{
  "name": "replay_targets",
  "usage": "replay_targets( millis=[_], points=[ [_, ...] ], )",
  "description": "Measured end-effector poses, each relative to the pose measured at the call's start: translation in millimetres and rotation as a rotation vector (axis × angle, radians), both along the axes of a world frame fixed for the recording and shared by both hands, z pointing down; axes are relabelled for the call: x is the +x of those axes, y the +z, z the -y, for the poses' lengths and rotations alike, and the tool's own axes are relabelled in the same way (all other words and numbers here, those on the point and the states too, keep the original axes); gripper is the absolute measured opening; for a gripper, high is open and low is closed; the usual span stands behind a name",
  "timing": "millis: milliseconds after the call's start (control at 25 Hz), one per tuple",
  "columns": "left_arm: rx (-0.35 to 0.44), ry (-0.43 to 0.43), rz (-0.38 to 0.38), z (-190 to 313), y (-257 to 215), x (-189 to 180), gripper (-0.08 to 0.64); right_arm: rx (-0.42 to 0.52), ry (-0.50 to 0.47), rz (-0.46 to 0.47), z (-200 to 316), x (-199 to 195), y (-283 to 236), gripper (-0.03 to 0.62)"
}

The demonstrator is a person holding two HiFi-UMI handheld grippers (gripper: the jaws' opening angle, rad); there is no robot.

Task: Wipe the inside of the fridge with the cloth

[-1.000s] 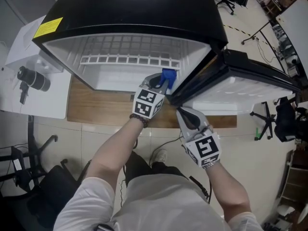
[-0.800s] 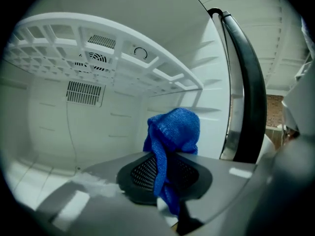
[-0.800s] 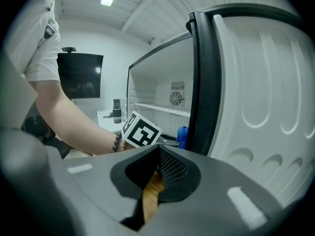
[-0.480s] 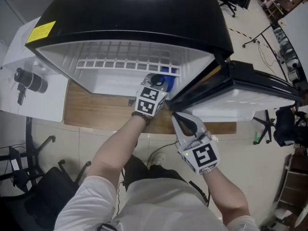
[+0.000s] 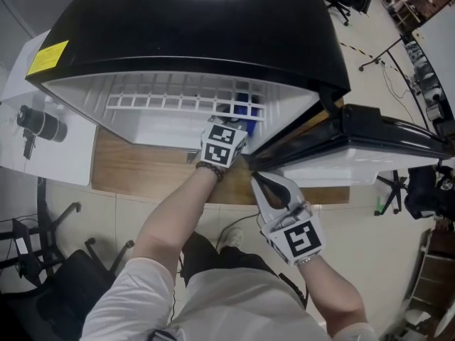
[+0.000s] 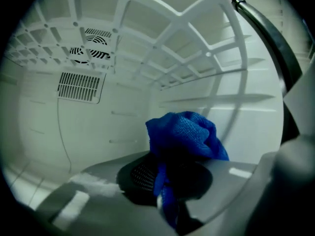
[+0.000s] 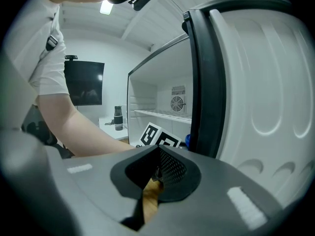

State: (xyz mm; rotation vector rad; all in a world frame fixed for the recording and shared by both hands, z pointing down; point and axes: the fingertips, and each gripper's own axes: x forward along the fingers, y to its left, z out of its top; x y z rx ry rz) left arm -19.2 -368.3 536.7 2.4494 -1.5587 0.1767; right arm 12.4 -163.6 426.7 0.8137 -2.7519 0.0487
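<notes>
- The blue cloth (image 6: 182, 134) is inside the fridge (image 5: 199, 27), under the white wire shelf (image 5: 178, 94), on the side near the door hinge.
- It is scrunched into a lump. Its long way runs from the tongs straight ahead, deeper into the fridge, with the fat end in front and a thin tail hanging down at the back.
- From the head view, only a bit of blue (image 5: 244, 109) peeks through the bars of the shelf.
- I cannot tell if the cloth touches a wall of the fridge.
- The left tongs (image 6: 170, 181) are pinching the thin tail of the cloth. They point into the fridge, a little bit down.
- A second ago the left tongs (image 5: 233, 123) were at the front edge of the fridge and the cloth showed in the open. Now they are further in, under the shelf.
- A round fan grille (image 6: 91, 43) sits high on the back wall, past the cloth.
- The right tongs (image 7: 156, 173) are pressed together with nothing in them. They hang outside the fridge, just below the bottom corner of the open door (image 5: 370, 130).
- The right tongs (image 5: 266, 183) are in nearly the same spot as a second ago.
- The fridge stands on a wooden tabletop (image 5: 156, 169).
</notes>
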Motion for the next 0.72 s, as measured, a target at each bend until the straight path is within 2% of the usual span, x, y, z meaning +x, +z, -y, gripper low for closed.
replay_targets(
  millis=[720],
  points=[
    [-0.006, -0.08, -0.007, 48, 10, -15, 0.046, -0.03, 0.017, 0.048, 5, 7, 3, 0.002]
  ],
)
